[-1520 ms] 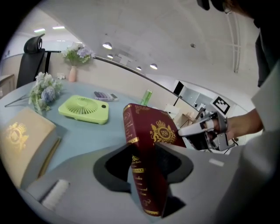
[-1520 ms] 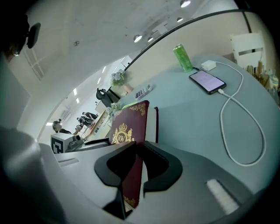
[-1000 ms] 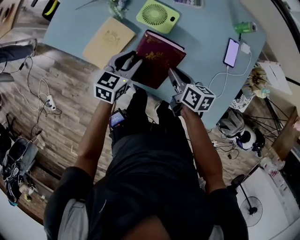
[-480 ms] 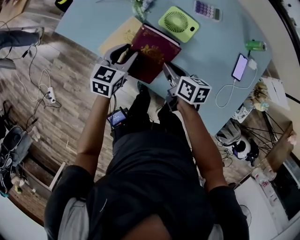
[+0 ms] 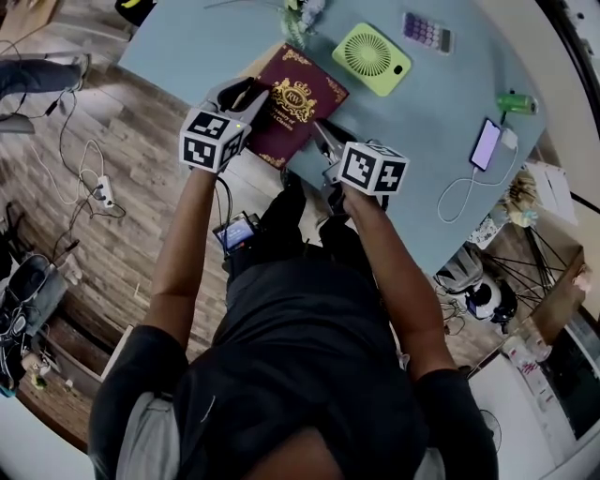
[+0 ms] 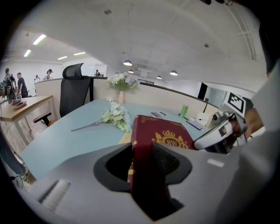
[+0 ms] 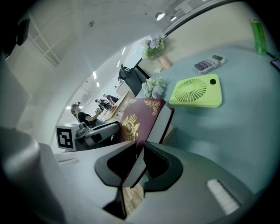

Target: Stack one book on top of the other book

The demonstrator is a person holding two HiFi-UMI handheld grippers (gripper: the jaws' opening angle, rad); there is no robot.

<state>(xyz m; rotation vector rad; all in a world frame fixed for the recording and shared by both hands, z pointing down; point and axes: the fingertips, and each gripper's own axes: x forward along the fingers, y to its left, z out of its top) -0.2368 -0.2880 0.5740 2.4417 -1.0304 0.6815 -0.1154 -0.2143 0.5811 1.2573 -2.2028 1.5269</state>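
Over table (image 5: pixel 441 159); arms (image 5: pixel 178 253) outstretched; left gripper (image 5: pixel 242 97) jaws closing on maroon book (image 5: pixel 302 101); right gripper (image 5: pixel 323 141) clamps it

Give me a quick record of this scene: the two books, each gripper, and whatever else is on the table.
maroon book: near edge held by both grippers, lying over the tan book
tan book: on the table, mostly covered; contact between the books unclear
left gripper: jaws closing, maroon book between them
right gripper: shut on the maroon book's cover
table: also holds green fan, calculator, phone, flowers
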